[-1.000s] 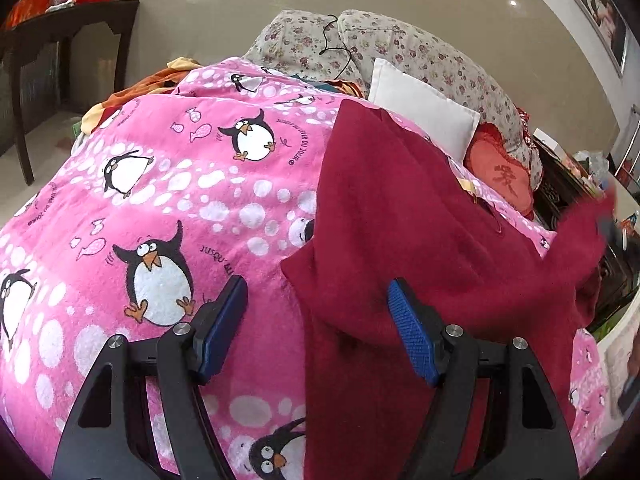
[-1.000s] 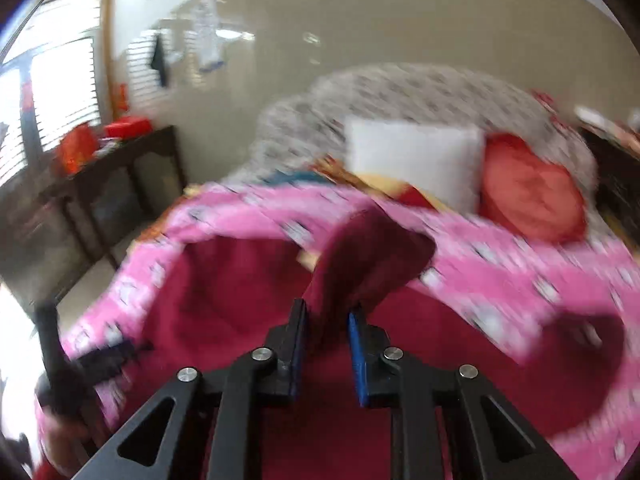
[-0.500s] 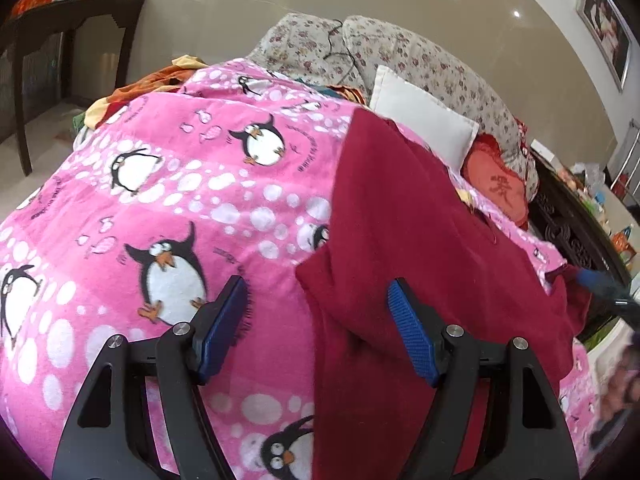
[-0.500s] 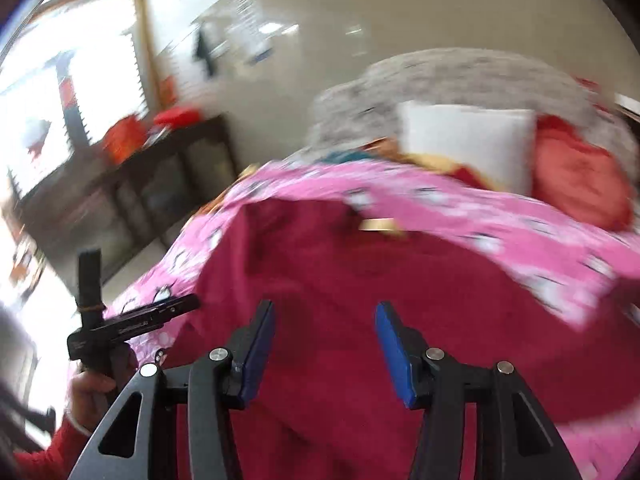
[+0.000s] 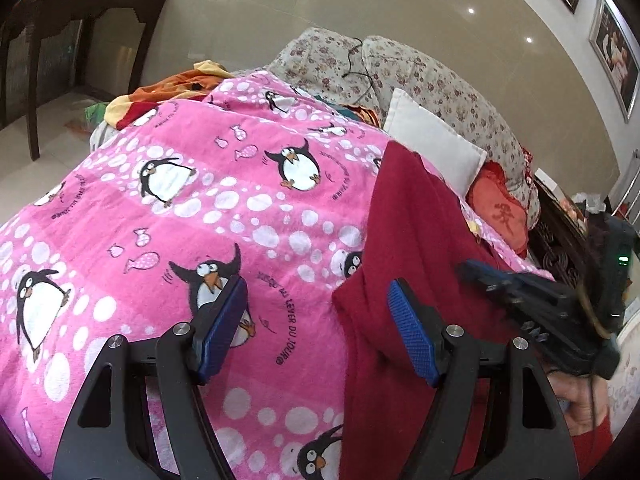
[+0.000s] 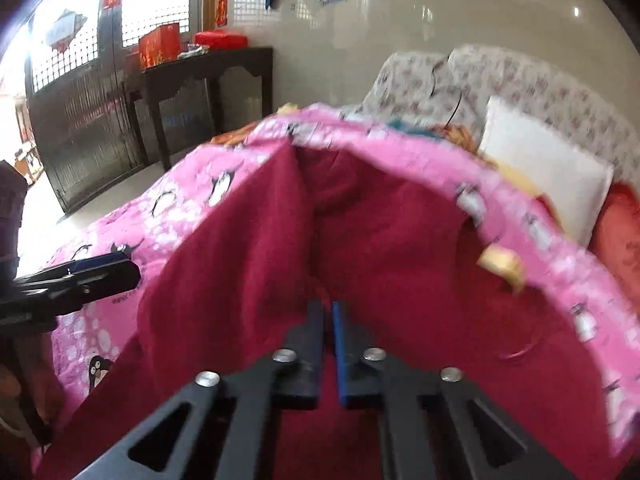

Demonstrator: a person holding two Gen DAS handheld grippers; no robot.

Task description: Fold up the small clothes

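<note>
Two grippers work over your dark red garment (image 5: 404, 240), which lies spread on the pink penguin blanket (image 5: 192, 208) covering the sofa. Your left gripper (image 5: 316, 320) hangs with its blue pads wide apart above the garment's left edge, touching nothing. Your right gripper (image 6: 328, 320) has its pads pressed nearly together, pinching a raised ridge of the red fabric. Behind it a white cushion (image 6: 548, 176) leans against the floral sofa back (image 6: 520, 76).
</note>
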